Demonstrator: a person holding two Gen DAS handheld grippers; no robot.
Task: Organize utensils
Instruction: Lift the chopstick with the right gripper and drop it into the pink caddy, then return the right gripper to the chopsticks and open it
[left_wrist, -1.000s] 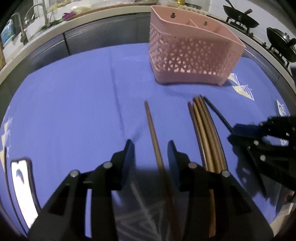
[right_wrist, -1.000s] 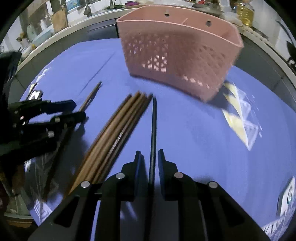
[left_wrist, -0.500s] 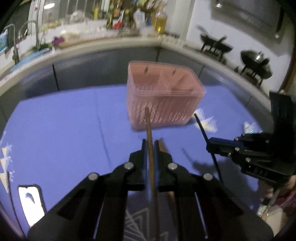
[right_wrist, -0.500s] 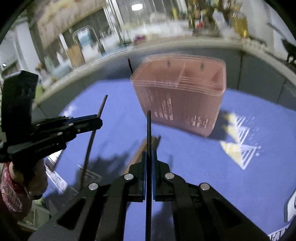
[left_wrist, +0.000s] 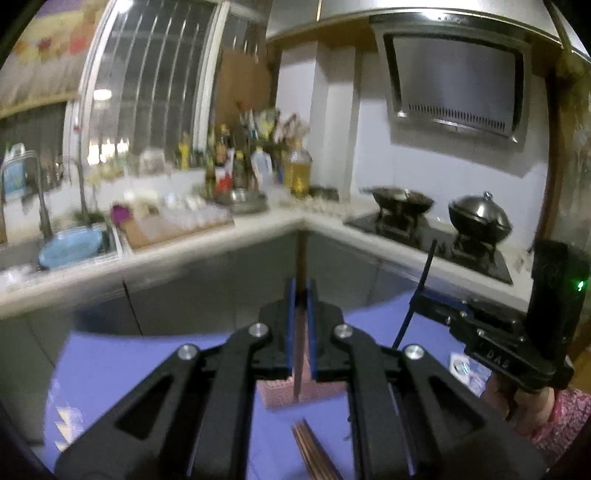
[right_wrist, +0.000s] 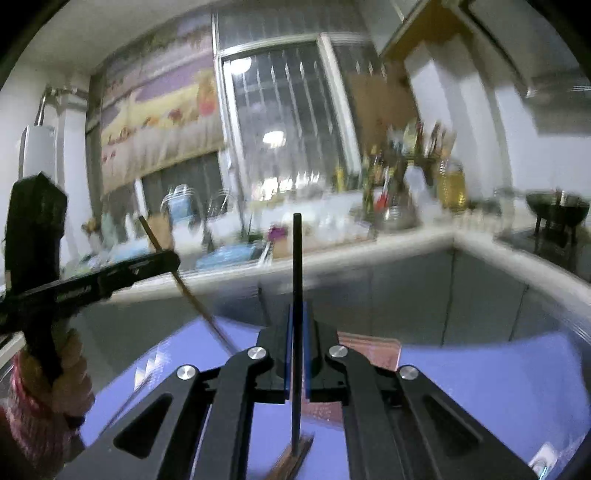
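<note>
Both grippers have gone up high since a moment ago, when they were low over the bench with their fingers wide around the sticks, and the fingers have just been closing. Now the left gripper (left_wrist: 301, 291) has its fingers pinched tight on a brown chopstick (left_wrist: 301, 258), which stands almost straight up between them. The right gripper (right_wrist: 297, 314) has its fingers pinched tight on a black chopstick (right_wrist: 297, 258), which stands up the same way. From the left wrist view, the right gripper (left_wrist: 421, 295) is off to the right side with its black chopstick (left_wrist: 424, 269) poking up at a slant.

Under the fingers, the pink basket (left_wrist: 277, 393) sits on the bench (left_wrist: 110, 369), which has a blue cloth on it. Only a small piece of the basket shows, so which part of it is nearest cannot be told. A bunch of brown chopsticks (left_wrist: 310, 450) lies on the cloth at the near edge, on this side of the basket.

The job looks only just begun, because most of the sticks are not yet in the basket. The next move is likely to bring each stick over the basket and let it drop in.

Things could go wrong. The sticks are thin and smooth and held at one spot, so they could swing or slip out. The two grippers are near each other, so they could bump. A long stick could also hit the basket's rim and knock the light basket over.
</note>
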